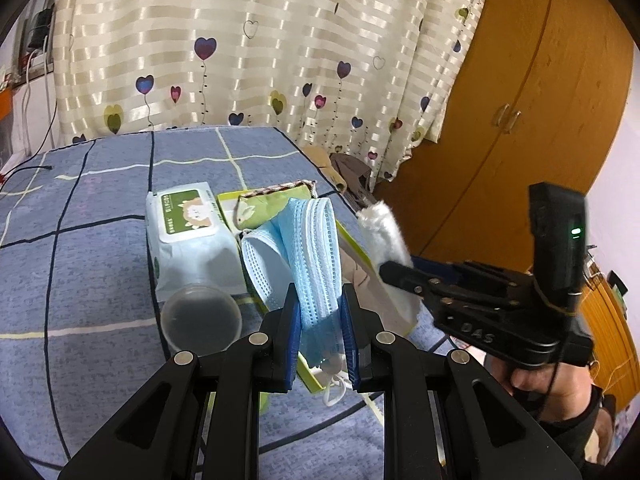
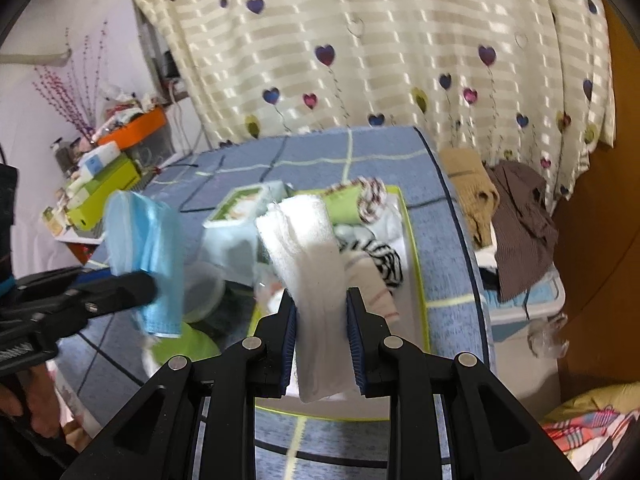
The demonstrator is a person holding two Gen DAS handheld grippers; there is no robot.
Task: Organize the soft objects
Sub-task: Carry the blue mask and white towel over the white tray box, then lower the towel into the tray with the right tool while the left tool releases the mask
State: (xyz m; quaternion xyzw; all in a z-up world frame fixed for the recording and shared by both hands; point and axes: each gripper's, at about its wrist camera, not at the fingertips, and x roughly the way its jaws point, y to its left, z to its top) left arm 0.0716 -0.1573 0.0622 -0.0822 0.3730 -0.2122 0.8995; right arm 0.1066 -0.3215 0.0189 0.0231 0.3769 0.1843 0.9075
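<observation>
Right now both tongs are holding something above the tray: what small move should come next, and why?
Probably lower the right tongs a little toward the green-rimmed tray and set the white towel in the bare spot beside the striped cloth. The towel hangs right over the tray, while the left tongs hold the blue face masks off to the side near the wet wipes pack.

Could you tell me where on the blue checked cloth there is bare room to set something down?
The blue checked cloth is bare left of the wipes pack and beyond it toward the curtain. A narrower strip runs between the green-rimmed tray and the cloth's right edge. It is crowded around the tray, wipes and clear lid.
</observation>
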